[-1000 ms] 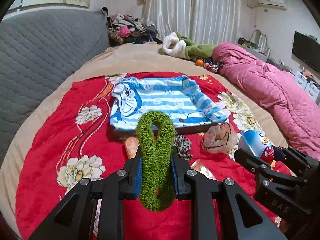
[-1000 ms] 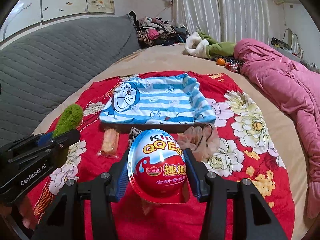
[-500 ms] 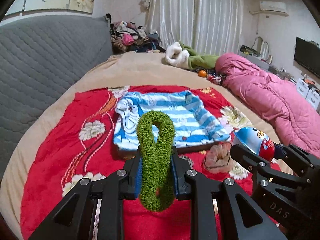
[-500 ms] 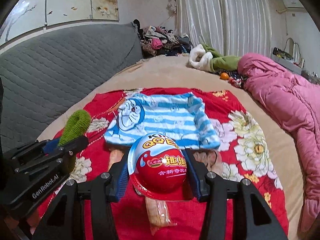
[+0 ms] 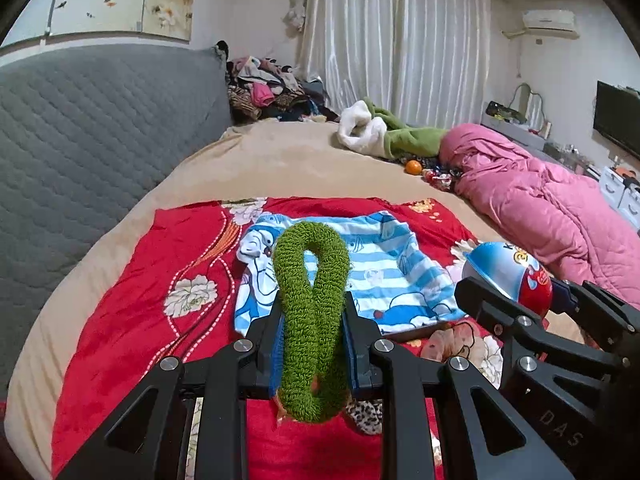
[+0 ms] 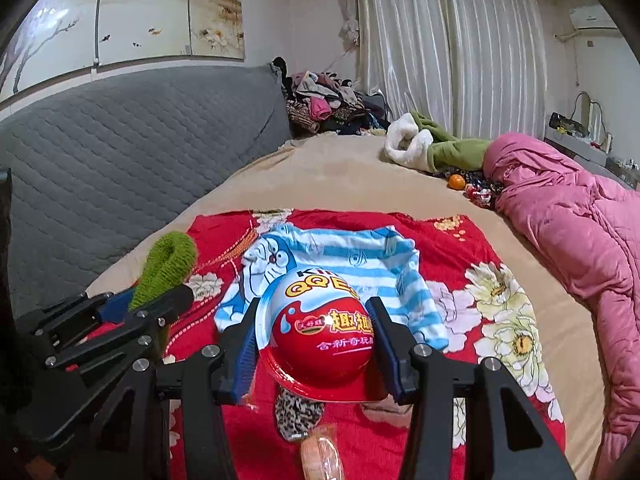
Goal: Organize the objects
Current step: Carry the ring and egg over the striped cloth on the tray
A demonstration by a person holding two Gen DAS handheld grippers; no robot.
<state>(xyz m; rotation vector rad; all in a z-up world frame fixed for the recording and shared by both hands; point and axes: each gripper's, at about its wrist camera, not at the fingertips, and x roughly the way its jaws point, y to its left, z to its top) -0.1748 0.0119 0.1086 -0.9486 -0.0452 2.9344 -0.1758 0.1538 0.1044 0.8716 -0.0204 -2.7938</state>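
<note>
Landmark: the blue-striped cartoon cloth [image 5: 352, 268] lies spread on the red flowered blanket [image 5: 132, 280], which covers part of the beige bed [image 5: 280, 160].
Left gripper [image 5: 312, 320]: it hangs over the near edge of the cloth, jaws clamped tight on a green knitted loop [image 5: 310, 300].
Green loop: pinched at its waist, its upper ring standing upright in front of the cloth.
Right gripper [image 6: 316, 328]: it hangs just right of the left one, near the cloth's near right corner, fingers closed on a red and blue toy egg [image 6: 324, 320].
Toy egg: held off the blanket, blue end pointing toward the cloth.
Below the egg: a leopard-print item [image 6: 298, 412] and a wrapped orange snack [image 6: 320, 456] lie on the blanket, nearer than the cloth.
Beyond the cloth: a small orange [image 6: 456, 181] beside a pink quilt [image 6: 560, 208].
</note>
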